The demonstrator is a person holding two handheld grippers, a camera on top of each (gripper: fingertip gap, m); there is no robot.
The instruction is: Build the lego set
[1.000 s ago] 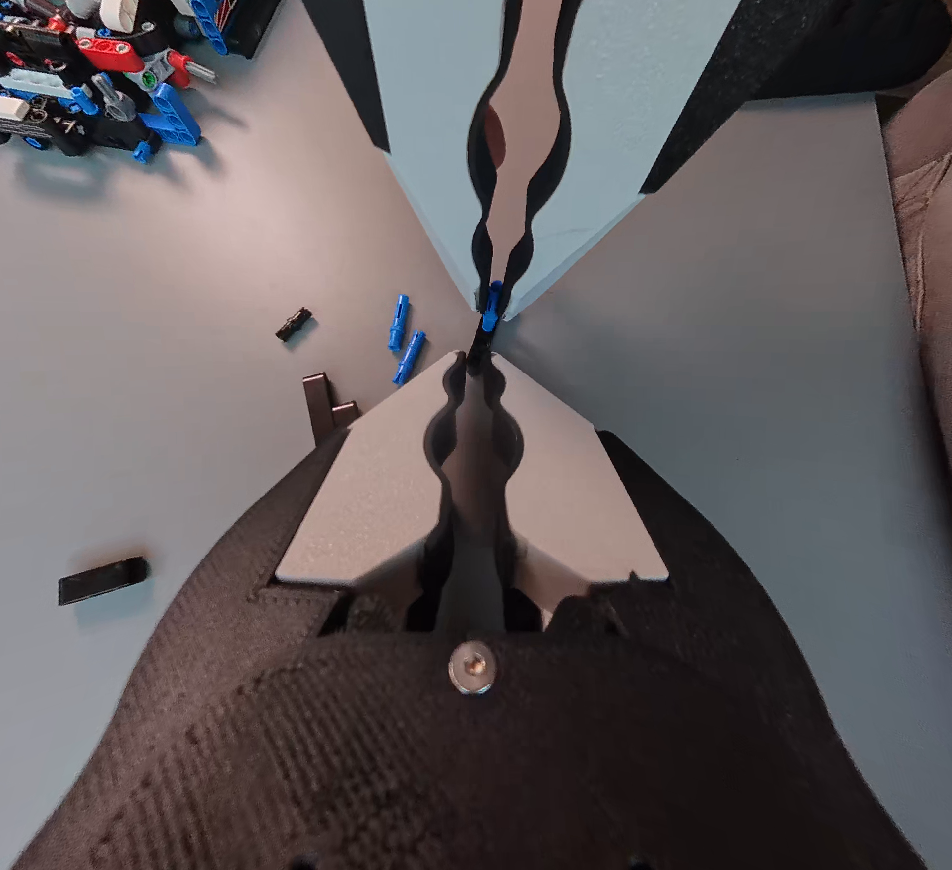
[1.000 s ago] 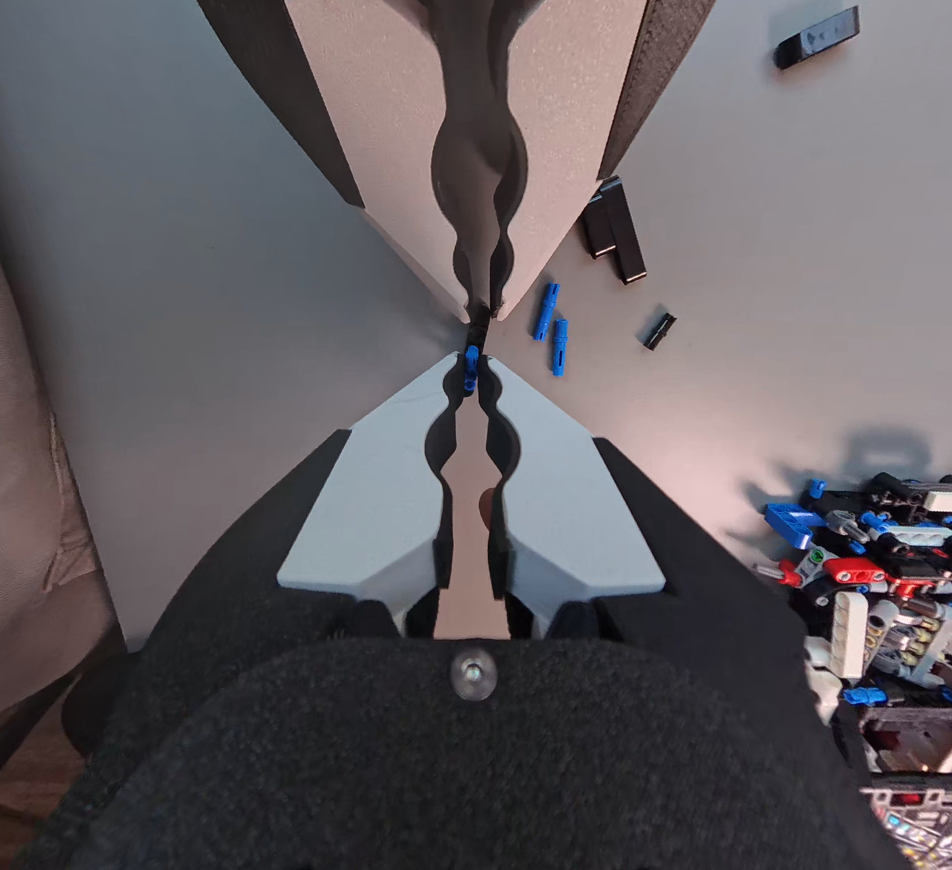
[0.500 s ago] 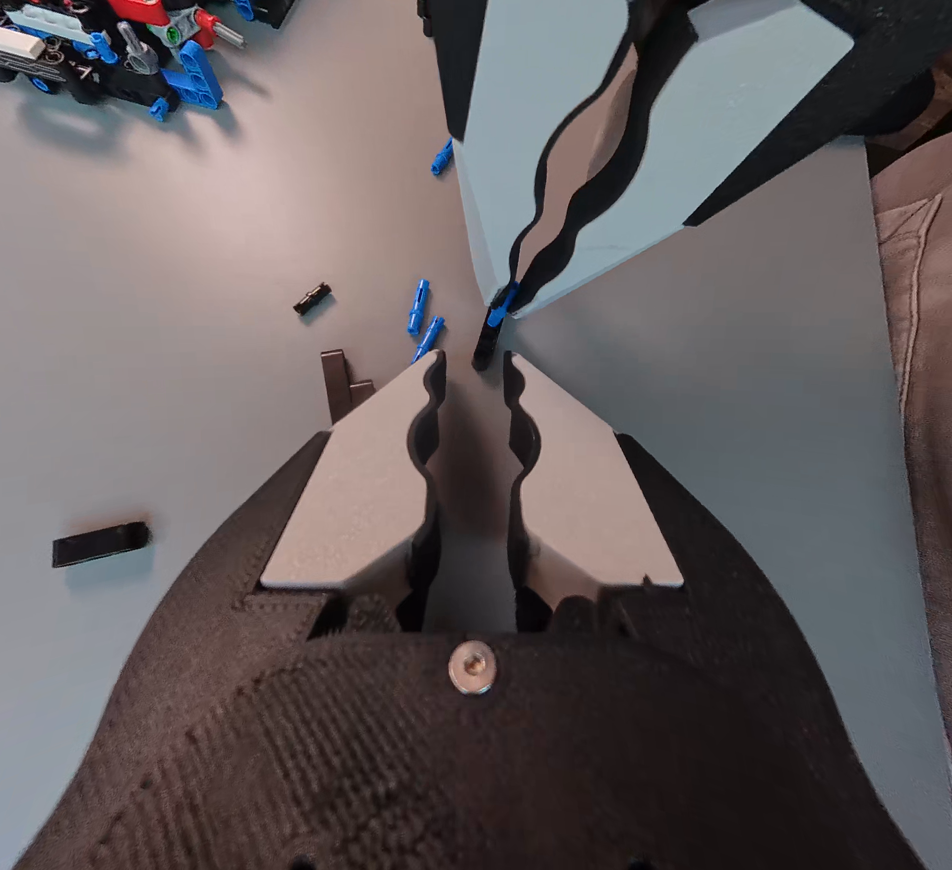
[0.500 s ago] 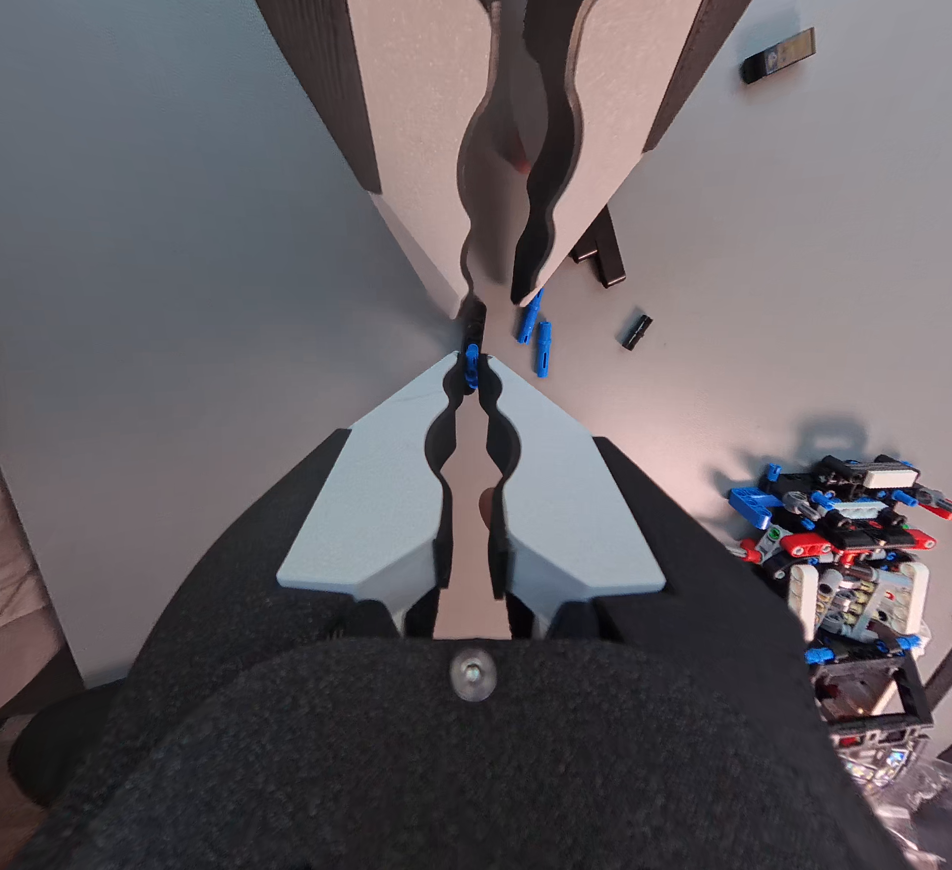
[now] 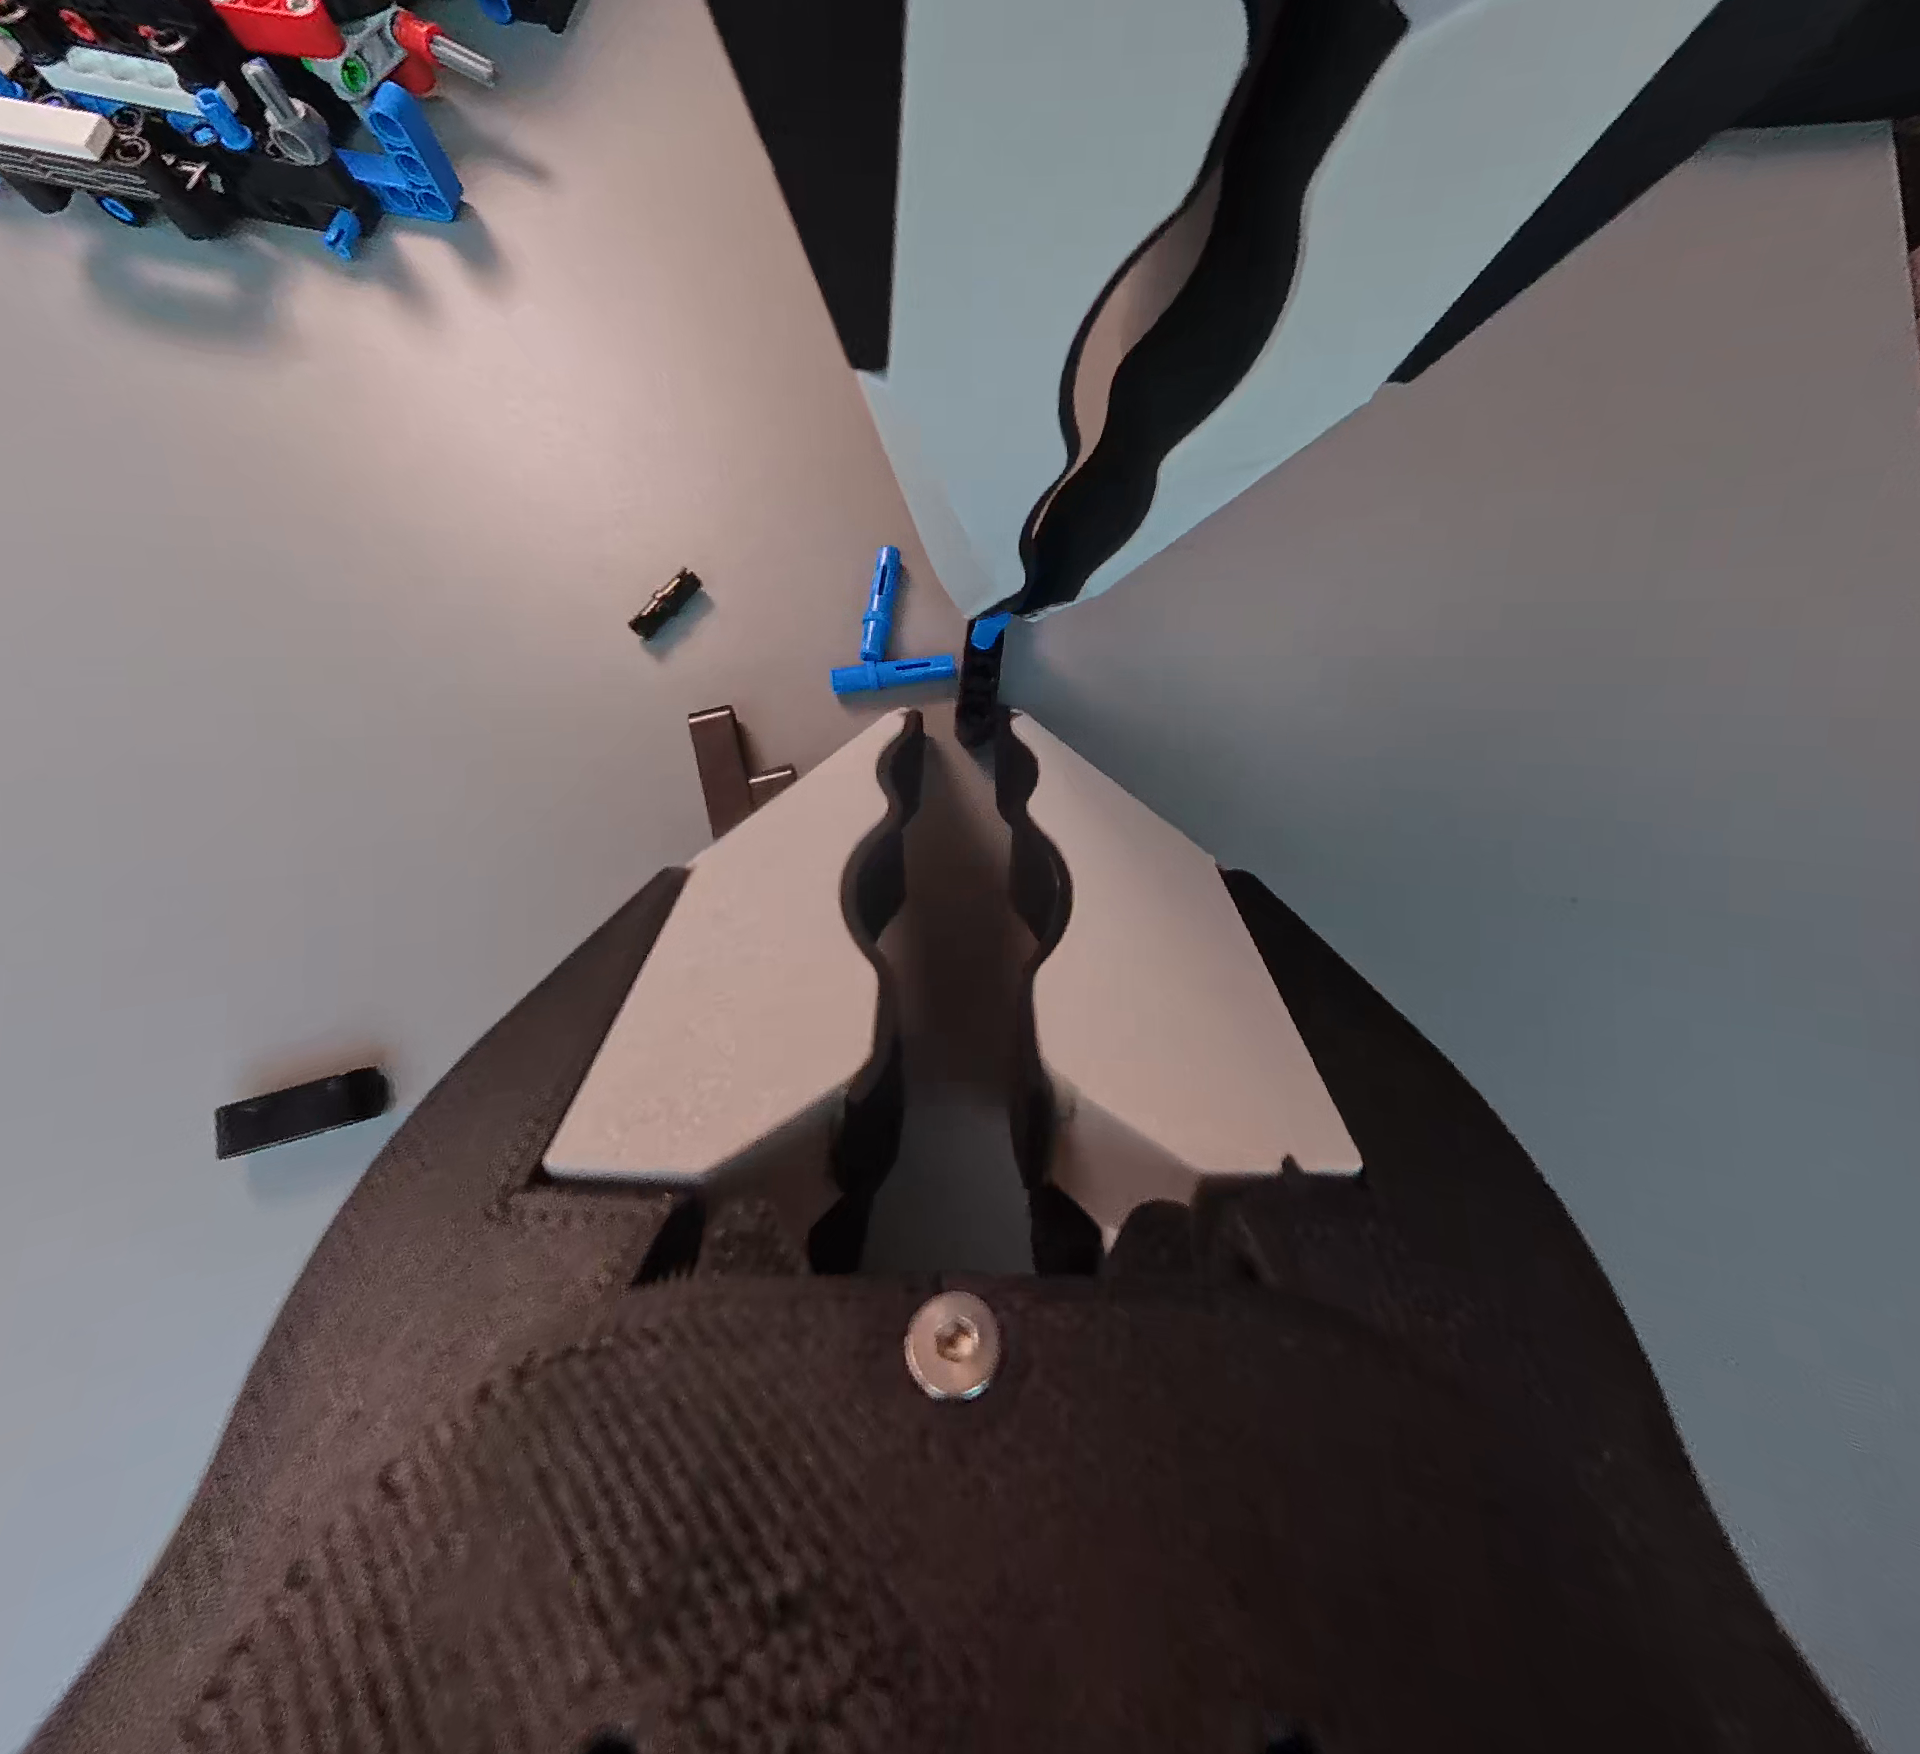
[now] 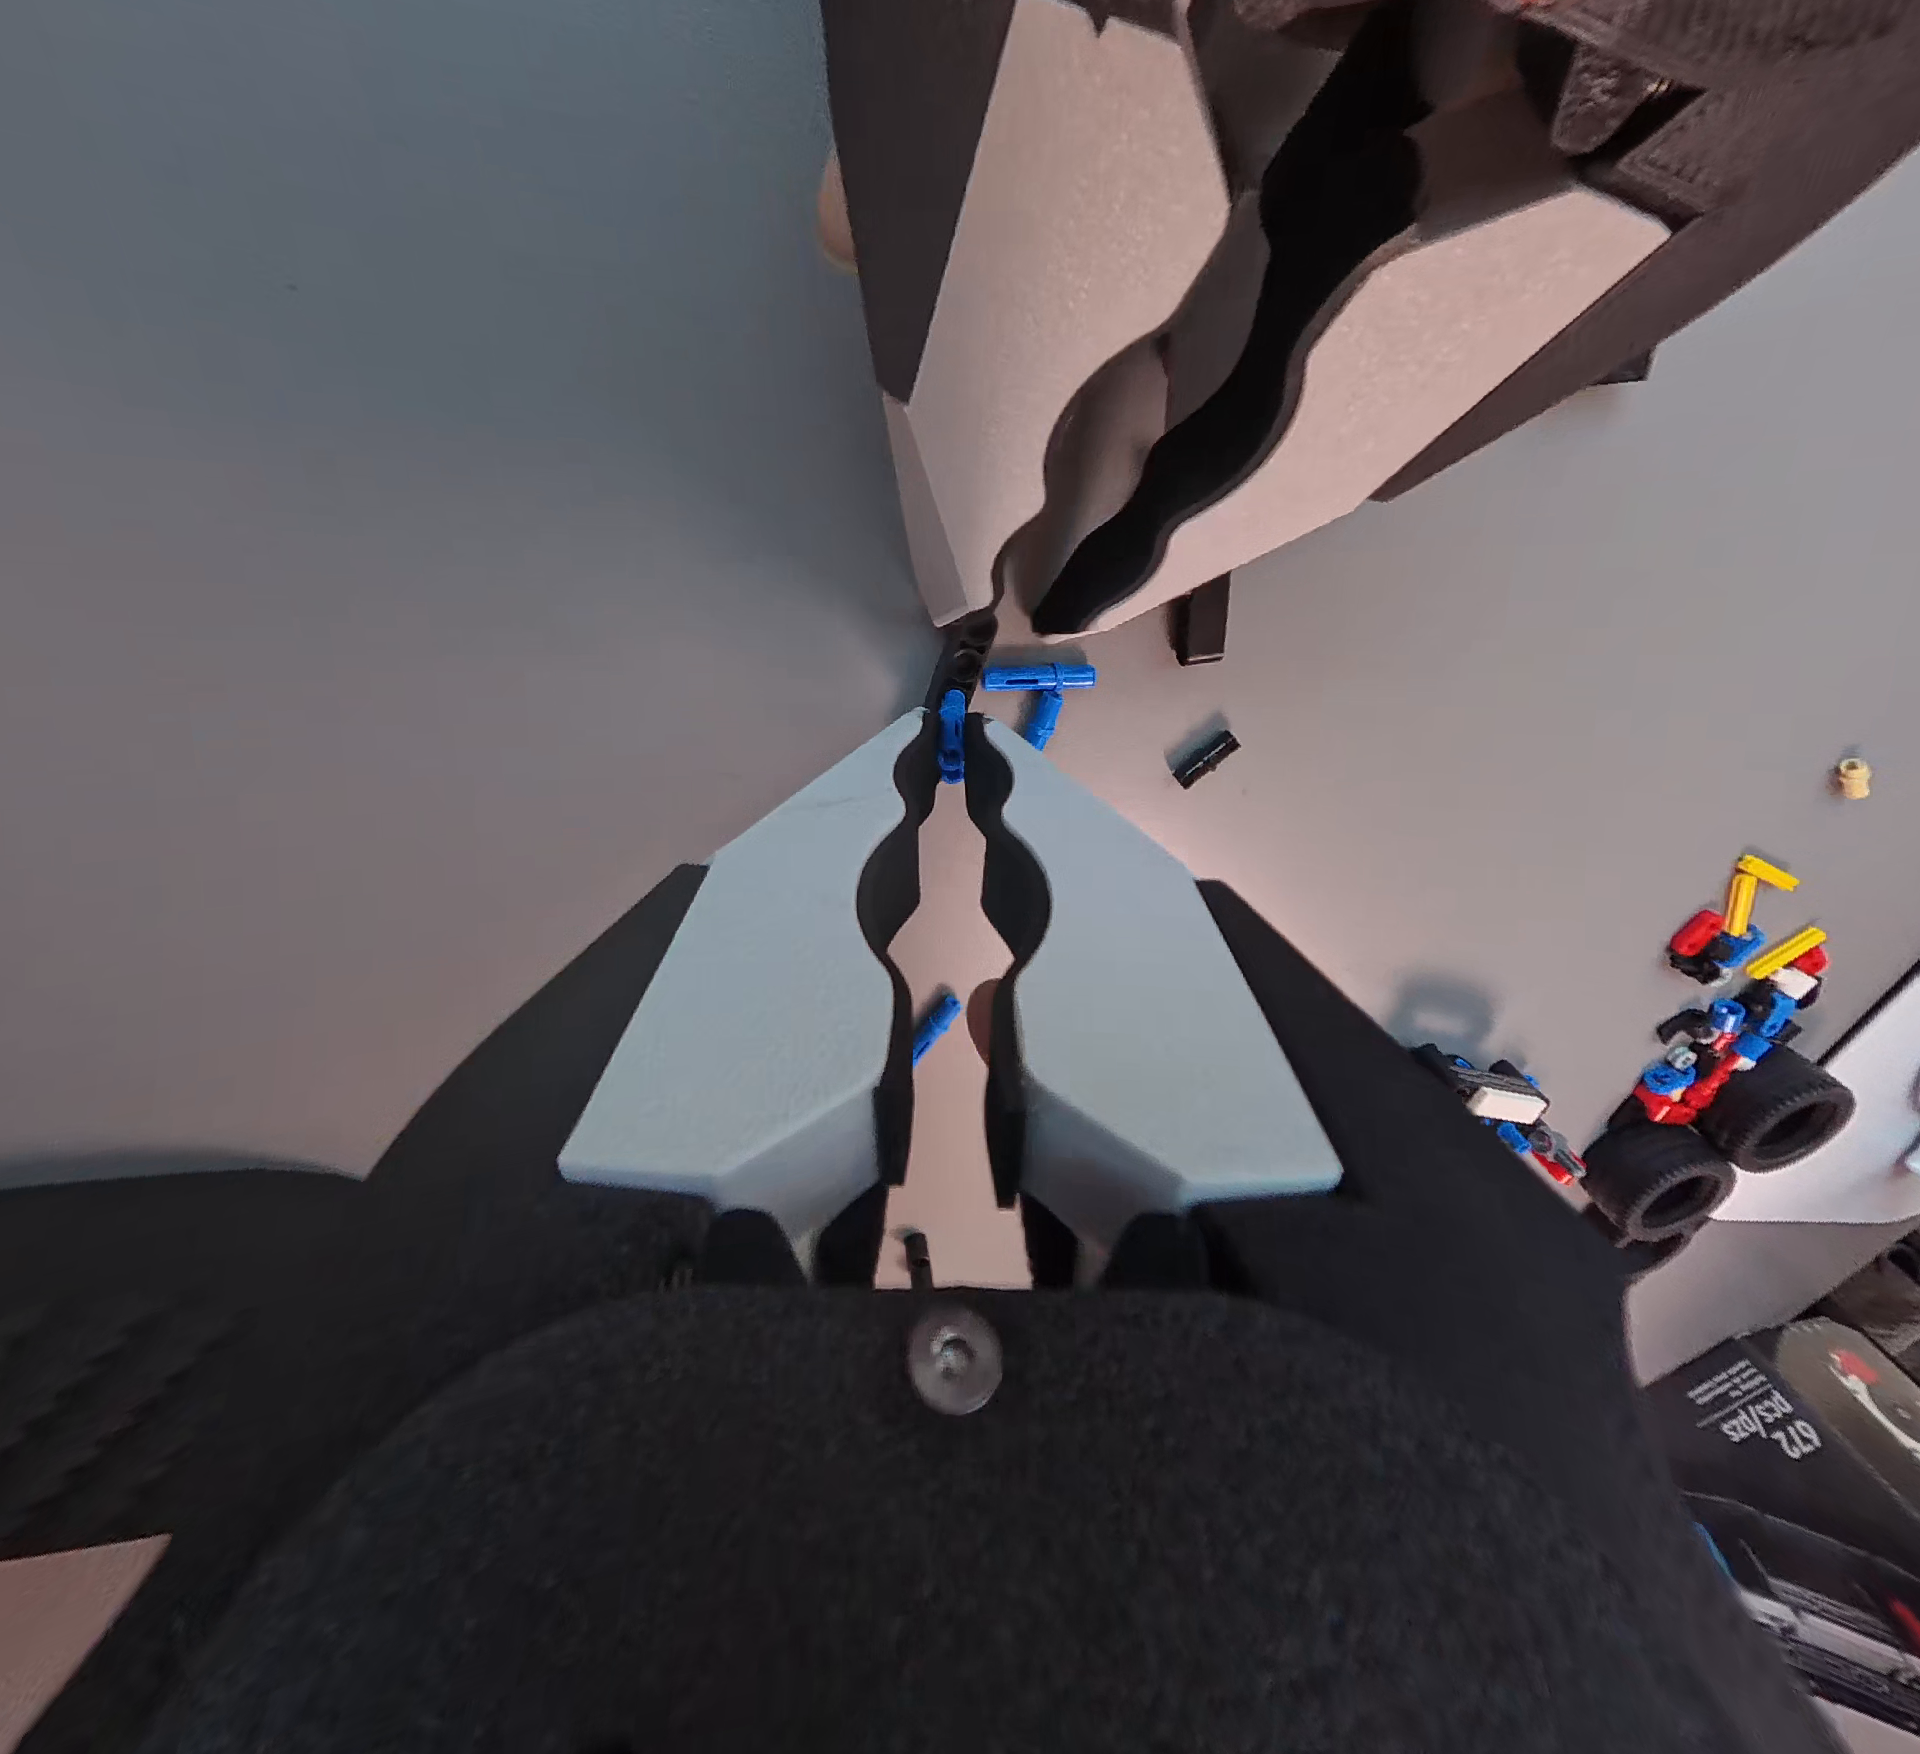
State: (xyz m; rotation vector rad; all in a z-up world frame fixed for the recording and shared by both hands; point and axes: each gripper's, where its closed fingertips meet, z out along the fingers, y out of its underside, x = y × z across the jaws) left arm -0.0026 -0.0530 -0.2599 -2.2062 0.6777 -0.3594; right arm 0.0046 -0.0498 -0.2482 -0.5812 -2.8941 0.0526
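We see the right gripper (image 6: 943, 736) pinching a blue pin (image 6: 950, 736) joined to a black beam (image 5: 979, 694), the left gripper (image 5: 961, 717) narrowly parted around it; two blue pins (image 5: 891, 665) lie just beside on the bench (image 5: 416, 561).

Count, both wrist views.

- Two-finger grippers: 2, namely the left gripper (image 5: 961, 728), grey-fingered, and the right gripper (image 6: 943, 728), pale-blue-fingered.
- Blue plastic connector pins (image 6: 1039, 676): 4 in the right wrist view, 3 in the left.
- Short black plastic pin (image 5: 662, 601): 1.
- Thin black holed beam (image 5: 977, 696): 1.
- Flat black plastic bar (image 5: 301, 1096): 1.
- Dark angled plastic piece (image 5: 727, 769): 1; cannot tell if it is two parts.
- Small tan round piece (image 6: 1849, 774): 1.
- Multicoloured part-built brick assembly (image 5: 208, 42): 1.
- Small red, blue and yellow brick cluster (image 6: 1725, 935): 1.
- Black rubber tyres (image 6: 1662, 1195): 2 showing.
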